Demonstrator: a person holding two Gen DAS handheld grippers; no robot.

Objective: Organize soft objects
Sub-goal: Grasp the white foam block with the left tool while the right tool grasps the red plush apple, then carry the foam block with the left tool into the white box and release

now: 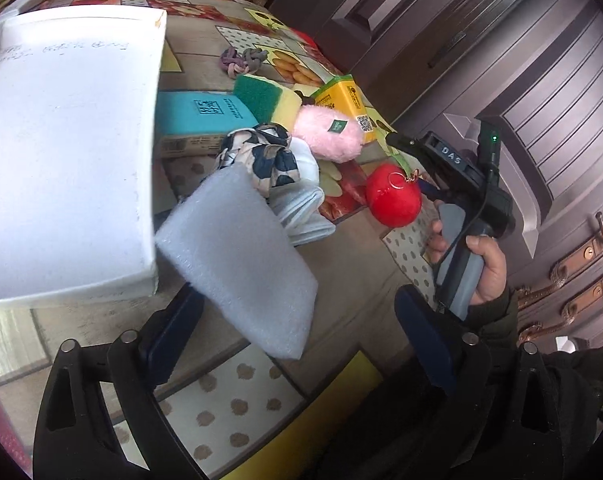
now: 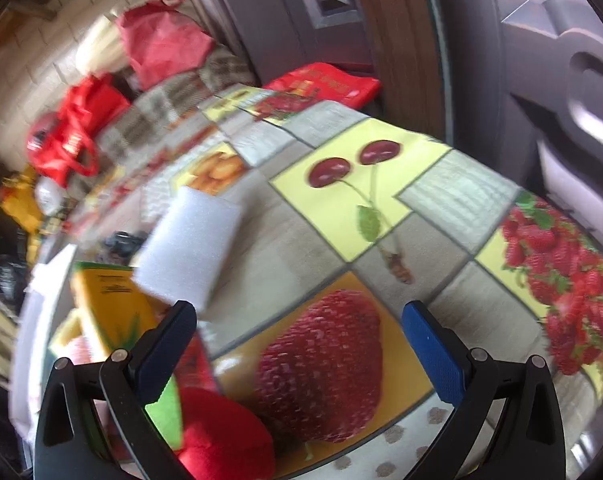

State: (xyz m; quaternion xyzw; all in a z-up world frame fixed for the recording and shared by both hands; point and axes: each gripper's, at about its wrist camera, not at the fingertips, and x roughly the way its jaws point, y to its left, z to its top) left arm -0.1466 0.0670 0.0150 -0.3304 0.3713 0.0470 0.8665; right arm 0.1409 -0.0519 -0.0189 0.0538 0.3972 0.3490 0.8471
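A white foam block [image 1: 241, 264] lies tilted on the fruit-print tablecloth [image 1: 341, 320], between the wide-apart fingers of my left gripper [image 1: 299, 340]. The left pad is at the block's edge and the right pad stands clear of it, so the gripper is open. Behind the block are a patterned cloth [image 1: 261, 152], white folded fabric [image 1: 305, 208], a pink plush [image 1: 329, 136] and a red plush ball [image 1: 393, 196]. My right gripper [image 2: 301, 344] is open over bare cloth, with the red plush ball [image 2: 221, 444] at its lower left and the foam block [image 2: 189, 248] ahead.
A big white foam box [image 1: 61, 160] fills the left. Near it are a teal box [image 1: 197, 116], a green-yellow sponge [image 1: 261, 96], a yellow carton [image 1: 345, 100] and a knotted rope [image 1: 241, 60]. A dark door [image 1: 521, 60] borders the table. Red bags [image 2: 73, 140] sit far back.
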